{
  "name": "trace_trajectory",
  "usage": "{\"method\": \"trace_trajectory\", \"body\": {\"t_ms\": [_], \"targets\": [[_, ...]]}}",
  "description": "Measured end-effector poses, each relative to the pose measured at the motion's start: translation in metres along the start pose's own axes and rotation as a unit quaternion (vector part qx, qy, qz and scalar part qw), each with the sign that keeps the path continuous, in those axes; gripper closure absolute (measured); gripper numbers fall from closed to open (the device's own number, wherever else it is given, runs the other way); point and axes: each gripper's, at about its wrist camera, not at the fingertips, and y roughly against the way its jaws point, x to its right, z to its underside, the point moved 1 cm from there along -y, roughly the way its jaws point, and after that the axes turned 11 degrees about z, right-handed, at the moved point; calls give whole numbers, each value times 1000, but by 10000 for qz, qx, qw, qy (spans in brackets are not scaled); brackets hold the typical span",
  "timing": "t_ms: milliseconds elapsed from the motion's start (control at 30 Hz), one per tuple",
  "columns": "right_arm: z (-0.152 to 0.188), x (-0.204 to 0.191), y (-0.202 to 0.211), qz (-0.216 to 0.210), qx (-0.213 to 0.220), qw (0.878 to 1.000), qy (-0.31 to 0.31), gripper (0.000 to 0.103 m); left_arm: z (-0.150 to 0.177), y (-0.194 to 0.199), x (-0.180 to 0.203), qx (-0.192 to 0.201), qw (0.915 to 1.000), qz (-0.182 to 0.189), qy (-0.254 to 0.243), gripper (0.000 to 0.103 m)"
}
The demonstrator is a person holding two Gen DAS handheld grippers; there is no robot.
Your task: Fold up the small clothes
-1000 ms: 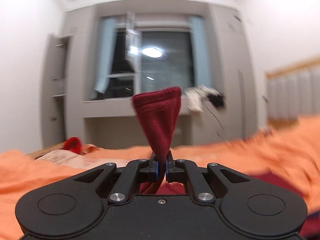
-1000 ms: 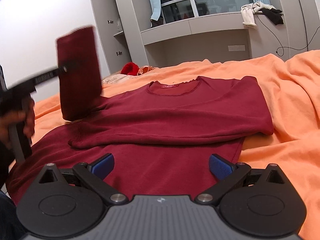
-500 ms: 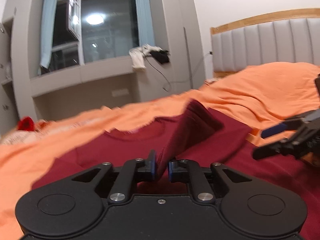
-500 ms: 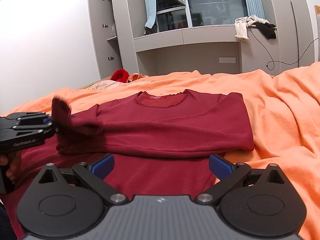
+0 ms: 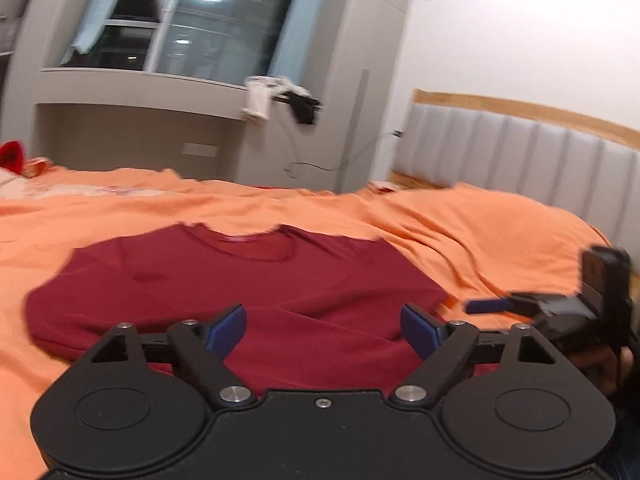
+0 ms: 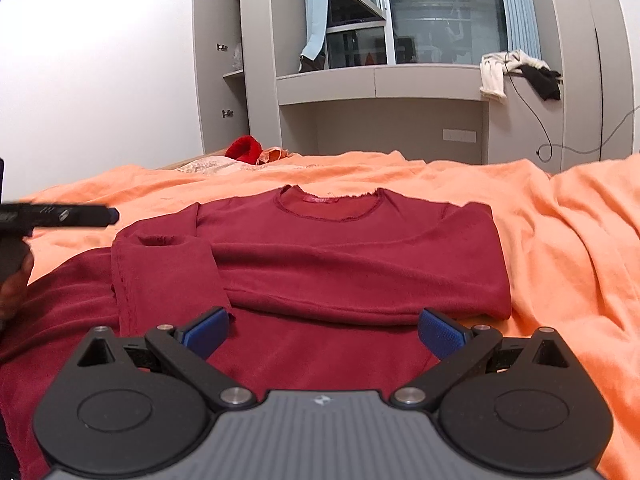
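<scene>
I am working in a home bedroom. An orange blanket (image 6: 560, 220) covers a bed with a grey padded headboard (image 5: 520, 160) on the right. On the far side stand grey built-in wardrobes (image 6: 224, 60), a night-dark window (image 6: 432, 12) with pale blue curtains (image 6: 314, 8), and clothes (image 6: 516, 72) heaped on the ledge.

A long-sleeved top (image 6: 352, 240) lies flat on the bed's blanket (image 6: 568, 240), neckline toward the window wall. Both sleeves are folded across its chest, the left cuff (image 6: 160, 240) lying nearest the left tool (image 6: 80, 216). The right tool (image 6: 320, 334) hovers over the hem. A headboard (image 5: 520, 152) stands right of the top.
</scene>
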Motion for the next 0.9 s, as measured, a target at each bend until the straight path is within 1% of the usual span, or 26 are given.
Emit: {"method": "trace_trajectory", "body": {"t_ms": [67, 100, 167, 233, 267, 300, 367, 400, 467, 533, 567, 600, 633, 700, 733, 767, 800, 833, 867, 900], "targets": [[-3, -3, 1, -10, 66, 10000, 39, 0, -8, 6, -11, 91, 9990, -419, 101, 14], [-5, -5, 2, -24, 99, 9999, 53, 0, -12, 9, -18, 143, 9972, -712, 186, 14], [-10, -9, 2, -66, 186, 9998, 88, 0, -19, 12, -35, 210, 9901, -1301, 488, 14], [-14, -14, 3, -111, 275, 9995, 141, 0, -24, 18, -55, 344, 9796, -1725, 971, 14], [-15, -18, 3, -145, 308, 9993, 168, 0, -26, 23, -64, 468, 9749, -1820, 1190, 14], [-16, -20, 3, -182, 333, 9991, 191, 0, -28, 27, -73, 588, 9686, -1947, 1430, 14], [-17, -25, 2, -284, 362, 9987, 210, 0, -31, 34, -91, 730, 9527, -2282, 1870, 15], [-17, -27, 1, -384, 373, 9984, 165, 0, -31, 35, -100, 769, 9456, -2422, 2032, 17], [-17, -28, -1, -583, 397, 9975, 55, 0, -28, 37, -116, 806, 9355, -2543, 2318, 23], [-18, -30, -4, -749, 390, 9964, -70, 0, -23, 35, -134, 803, 9238, -2570, 2722, 34], [-18, -31, -5, -853, 385, 9955, -116, 0, -20, 36, -141, 812, 9180, -2569, 2911, 38], [-18, -32, -6, -949, 398, 9946, -161, 0, -16, 35, -149, 850, 9091, -2570, 3167, 47], [-18, -33, -5, -1102, 442, 9927, -222, 0, -13, 35, -155, 909, 9015, -2560, 3369, 54], [-17, -32, -3, -1638, 561, 9842, -365, 0, -8, 36, -165, 1055, 8859, -2561, 3720, 57], [-17, -33, -2, -1806, 562, 9813, -362, 0, -7, 35, -168, 1111, 8828, -2555, 3781, 60], [-17, -37, -2, -1918, 543, 9795, -292, 0, -6, 34, -169, 1140, 8821, -2548, 3794, 62], [-17, -40, -2, -1978, 514, 9787, -203, 1, -6, 33, -170, 1142, 8821, -2561, 3786, 70], [-15, -44, -2, -2038, 458, 9779, -102, 3, -6, 32, -172, 1133, 8824, -2598, 3756, 86], [-14, -48, -3, -2104, 373, 9769, -2, 3, -7, 30, -172, 1108, 8829, -2645, 3717, 97], [-12, -52, -4, -2162, 280, 9759, 86, 5, -8, 28, -173, 1059, 8834, -2723, 3665, 101]]}}
